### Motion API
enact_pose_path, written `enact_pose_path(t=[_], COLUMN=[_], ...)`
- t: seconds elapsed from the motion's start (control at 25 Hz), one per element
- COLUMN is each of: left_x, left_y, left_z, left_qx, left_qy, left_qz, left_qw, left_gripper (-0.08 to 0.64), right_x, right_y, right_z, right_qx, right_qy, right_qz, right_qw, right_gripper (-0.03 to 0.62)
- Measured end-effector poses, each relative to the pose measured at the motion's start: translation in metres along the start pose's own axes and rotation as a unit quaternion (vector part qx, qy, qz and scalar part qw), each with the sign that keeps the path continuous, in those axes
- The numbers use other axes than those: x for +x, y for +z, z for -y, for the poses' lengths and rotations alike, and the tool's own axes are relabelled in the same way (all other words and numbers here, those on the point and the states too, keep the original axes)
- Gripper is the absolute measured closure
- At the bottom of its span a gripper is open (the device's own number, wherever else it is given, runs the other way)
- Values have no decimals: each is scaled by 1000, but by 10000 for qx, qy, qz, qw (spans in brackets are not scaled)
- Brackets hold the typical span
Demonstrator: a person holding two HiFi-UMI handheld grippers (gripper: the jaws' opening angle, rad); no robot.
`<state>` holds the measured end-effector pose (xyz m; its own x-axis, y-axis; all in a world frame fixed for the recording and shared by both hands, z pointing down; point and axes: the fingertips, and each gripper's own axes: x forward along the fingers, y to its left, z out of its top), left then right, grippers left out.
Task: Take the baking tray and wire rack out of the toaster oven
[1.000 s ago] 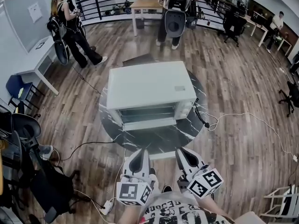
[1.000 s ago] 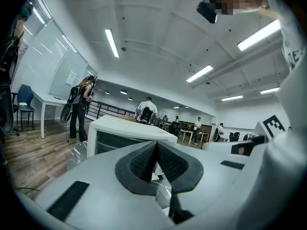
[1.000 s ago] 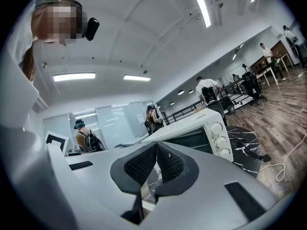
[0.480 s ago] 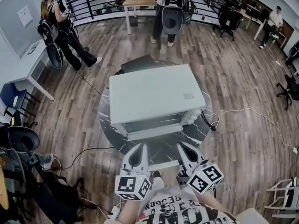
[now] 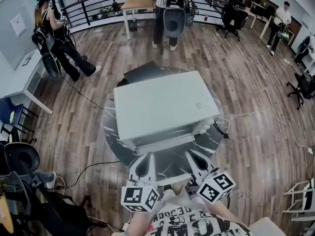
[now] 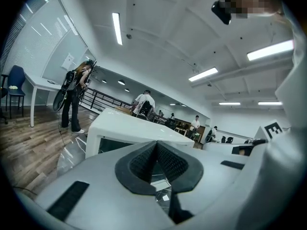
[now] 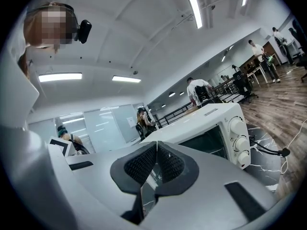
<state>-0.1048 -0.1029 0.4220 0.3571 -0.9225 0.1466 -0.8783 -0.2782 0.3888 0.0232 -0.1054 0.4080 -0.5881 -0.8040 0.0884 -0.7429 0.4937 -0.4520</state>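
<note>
A white toaster oven (image 5: 165,107) stands on a round dark marble table (image 5: 110,132) with its glass door closed. The baking tray and wire rack are not visible. My left gripper (image 5: 149,156) hovers shut and empty at the table's near edge, just short of the oven's front left. My right gripper (image 5: 190,155) is shut and empty too, in front of the oven's right part. The left gripper view shows the oven (image 6: 120,128) ahead beyond the shut left gripper (image 6: 156,145). The right gripper view shows the oven's three knobs (image 7: 238,143) past the shut right gripper (image 7: 157,145).
A black power cord (image 5: 220,131) leaves the oven's right side, and a white cable (image 5: 266,119) lies on the wooden floor. A person (image 5: 54,38) stands at the back left, another (image 5: 170,9) behind the table. A black chair (image 5: 19,156) and bags sit at my left.
The oven and table have come nearer to both grippers and now sit right in front of them. Both grippers stayed shut.
</note>
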Motion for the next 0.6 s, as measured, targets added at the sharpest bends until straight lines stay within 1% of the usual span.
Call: enact_pose_path(t=[0.36,0.6], left_x=[3,9], left_y=[2,0], left_z=[-13,-15], left_qx=[-215,-225], left_qy=[88,127], left_qz=[8,1], left_qw=[9997,9997], left_gripper=[558,558], right_x=[12,17], right_y=[3,2], right_z=[2,8], right_qx=[57,130], right_qy=[-31,20], right_qz=[-5,29], right_qw=[10000,9999], right_gripper=[589,588])
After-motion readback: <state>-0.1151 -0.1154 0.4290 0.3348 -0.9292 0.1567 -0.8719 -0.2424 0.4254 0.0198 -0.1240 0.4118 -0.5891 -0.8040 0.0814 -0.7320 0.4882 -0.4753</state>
